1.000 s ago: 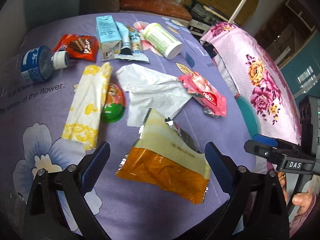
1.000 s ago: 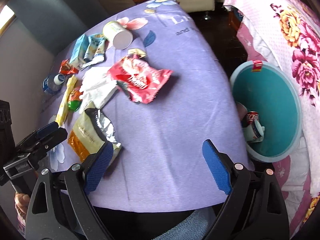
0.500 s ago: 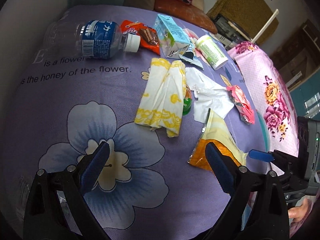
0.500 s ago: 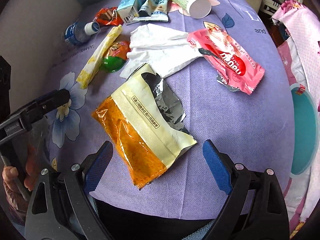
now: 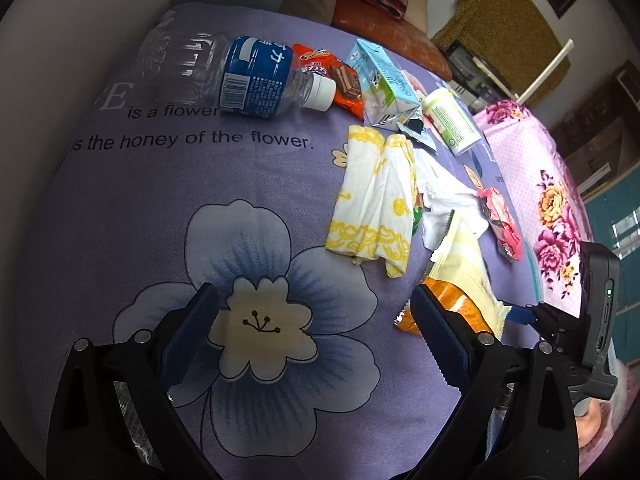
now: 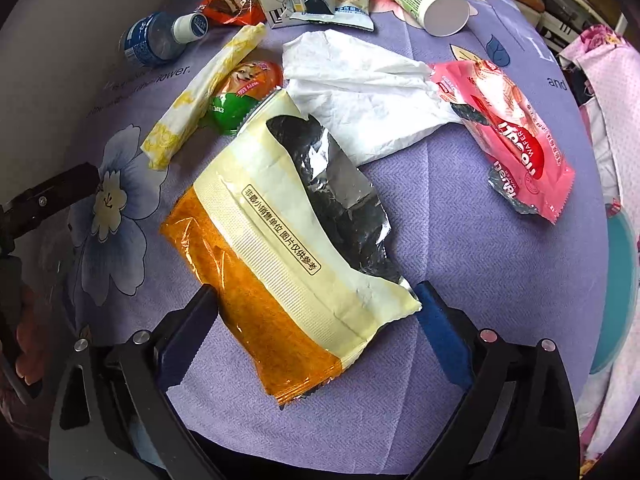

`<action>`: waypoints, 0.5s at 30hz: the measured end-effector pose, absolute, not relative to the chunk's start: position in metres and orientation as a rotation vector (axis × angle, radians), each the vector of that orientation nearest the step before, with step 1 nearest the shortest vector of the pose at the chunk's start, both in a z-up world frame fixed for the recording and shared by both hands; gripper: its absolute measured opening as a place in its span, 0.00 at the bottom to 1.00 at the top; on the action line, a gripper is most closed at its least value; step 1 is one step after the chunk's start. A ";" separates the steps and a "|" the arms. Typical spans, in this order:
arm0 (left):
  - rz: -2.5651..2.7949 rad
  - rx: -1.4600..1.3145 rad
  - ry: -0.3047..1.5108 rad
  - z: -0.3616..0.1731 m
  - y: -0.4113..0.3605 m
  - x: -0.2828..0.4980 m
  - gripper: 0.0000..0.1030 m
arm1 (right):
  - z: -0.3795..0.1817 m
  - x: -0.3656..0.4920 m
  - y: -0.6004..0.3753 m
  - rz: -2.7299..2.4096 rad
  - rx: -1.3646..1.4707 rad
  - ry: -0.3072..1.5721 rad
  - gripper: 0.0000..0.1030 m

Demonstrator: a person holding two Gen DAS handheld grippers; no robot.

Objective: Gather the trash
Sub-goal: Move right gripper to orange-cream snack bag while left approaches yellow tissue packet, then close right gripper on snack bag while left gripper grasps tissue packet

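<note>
Trash lies on a purple flowered cloth [image 5: 132, 208]. My right gripper [image 6: 314, 296] points down over an orange-and-cream snack bag [image 6: 288, 264]; its jaws are opening, and the bag's lower end lies between the fingers without being pressed. My left gripper [image 5: 314, 300] is open over a printed flower with nothing between its fingers, and the same bag [image 5: 460, 276] is just to its right. Further back are a white tissue [image 6: 360, 92], a pink wafer wrapper [image 6: 516, 140], a yellow-patterned napkin [image 5: 376, 204] and a green-orange capsule [image 6: 240, 96].
At the back lie a blue-labelled water bottle [image 5: 224, 76], an orange chocolate wrapper [image 5: 332, 80], a pale blue carton [image 5: 380, 84] and a green-white tube [image 5: 450, 124]. A teal bin [image 6: 618, 292] stands off the table's right edge. A pink floral cover [image 5: 552, 200] lies beyond.
The right gripper swung from the table edge by the teal bin to over the orange bag. The left gripper moved off that bag, leftward, to the printed flower.
</note>
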State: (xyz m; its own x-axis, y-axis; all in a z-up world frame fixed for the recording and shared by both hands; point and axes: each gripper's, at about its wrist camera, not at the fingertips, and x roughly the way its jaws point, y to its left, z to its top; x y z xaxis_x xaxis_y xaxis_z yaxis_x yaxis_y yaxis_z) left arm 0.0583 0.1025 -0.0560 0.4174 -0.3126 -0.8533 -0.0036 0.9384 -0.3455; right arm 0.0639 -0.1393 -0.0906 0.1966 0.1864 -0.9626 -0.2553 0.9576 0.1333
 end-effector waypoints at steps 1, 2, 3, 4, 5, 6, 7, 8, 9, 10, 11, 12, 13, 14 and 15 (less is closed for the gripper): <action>-0.196 -0.319 1.131 -0.057 0.103 0.059 0.93 | -0.091 0.063 -0.138 0.307 -0.071 1.330 0.91; -0.196 -0.321 1.132 -0.057 0.103 0.059 0.93 | -0.091 0.062 -0.137 0.304 -0.075 1.323 0.91; -0.196 -0.321 1.133 -0.057 0.103 0.060 0.93 | -0.091 0.061 -0.137 0.303 -0.072 1.314 0.89; -0.195 -0.319 1.133 -0.057 0.102 0.060 0.93 | -0.090 0.060 -0.137 0.300 -0.071 1.305 0.85; -0.195 -0.317 1.132 -0.057 0.102 0.059 0.93 | -0.088 0.058 -0.137 0.301 -0.073 1.289 0.72; -0.194 -0.314 1.132 -0.057 0.101 0.059 0.93 | -0.086 0.055 -0.137 0.313 -0.067 1.277 0.60; -0.192 -0.312 1.133 -0.057 0.101 0.059 0.93 | -0.084 0.054 -0.138 0.328 -0.053 1.279 0.55; -0.190 -0.311 1.135 -0.057 0.101 0.060 0.93 | -0.082 0.052 -0.140 0.338 -0.042 1.278 0.45; -0.187 -0.311 1.138 -0.058 0.101 0.061 0.93 | -0.080 0.052 -0.141 0.342 -0.035 1.276 0.44; -0.184 -0.312 1.139 -0.058 0.101 0.061 0.93 | -0.078 0.051 -0.141 0.343 -0.026 1.271 0.43; -0.181 -0.313 1.140 -0.058 0.101 0.062 0.93 | -0.075 0.050 -0.144 0.348 -0.013 1.263 0.42; -0.177 -0.312 1.141 -0.058 0.100 0.062 0.93 | -0.071 0.049 -0.145 0.353 0.002 1.253 0.42; -0.174 -0.308 1.142 -0.058 0.099 0.063 0.93 | -0.065 0.048 -0.148 0.357 0.016 1.241 0.42; -0.171 -0.302 1.143 -0.058 0.097 0.064 0.93 | -0.060 0.048 -0.152 0.357 0.028 1.229 0.41; -0.168 -0.292 1.142 -0.057 0.095 0.066 0.93 | -0.054 0.049 -0.156 0.352 0.041 1.213 0.41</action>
State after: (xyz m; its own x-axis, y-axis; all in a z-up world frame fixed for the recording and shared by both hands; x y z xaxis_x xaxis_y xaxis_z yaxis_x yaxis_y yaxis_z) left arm 0.0655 0.0950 -0.0570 0.4087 -0.2788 -0.8690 -0.0174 0.9497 -0.3128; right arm 0.0490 -0.1563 -0.0543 0.3031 0.2872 -0.9086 -0.2442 0.9451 0.2172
